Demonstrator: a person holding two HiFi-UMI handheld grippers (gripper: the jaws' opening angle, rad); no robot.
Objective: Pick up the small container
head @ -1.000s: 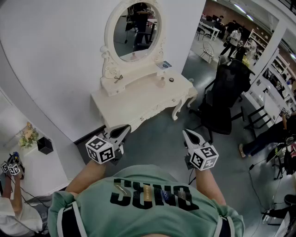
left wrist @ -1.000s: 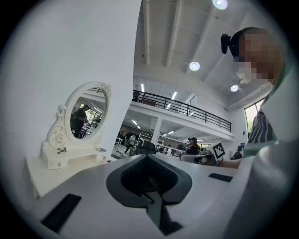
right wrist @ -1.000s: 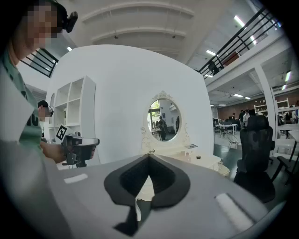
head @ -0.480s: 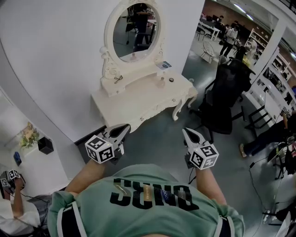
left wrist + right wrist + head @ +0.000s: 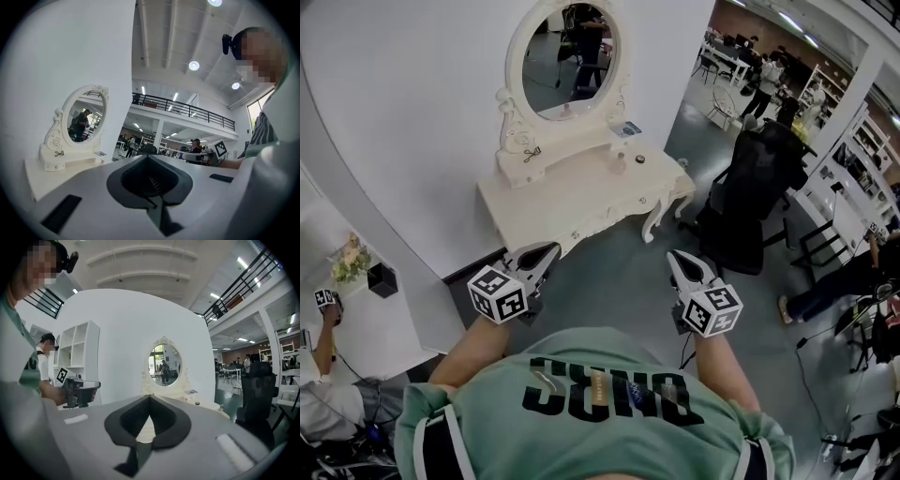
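- My left gripper has its jaws pressed together with nothing between them. The right gripper is closed and empty in the same way. Both hang over the grey floor, well apart from the furniture ahead.
- The small dark round container sits on top of the white carved dressing table, near its right end and below the oval mirror. A small pale bottle-shaped item stands just beside it.
- The container is too small in these views for me to tell its material. I judge it light and rigid, like a cosmetic pot, and probably smooth enough to be a little slippery.
- I would spread the jaws first, then pinch across its round sides, low and centred, with a gentle squeeze.
- An off-centre grip could squirt it sideways or knock over the pale item.
- If it has a lid, I would hold the body rather than the lid.
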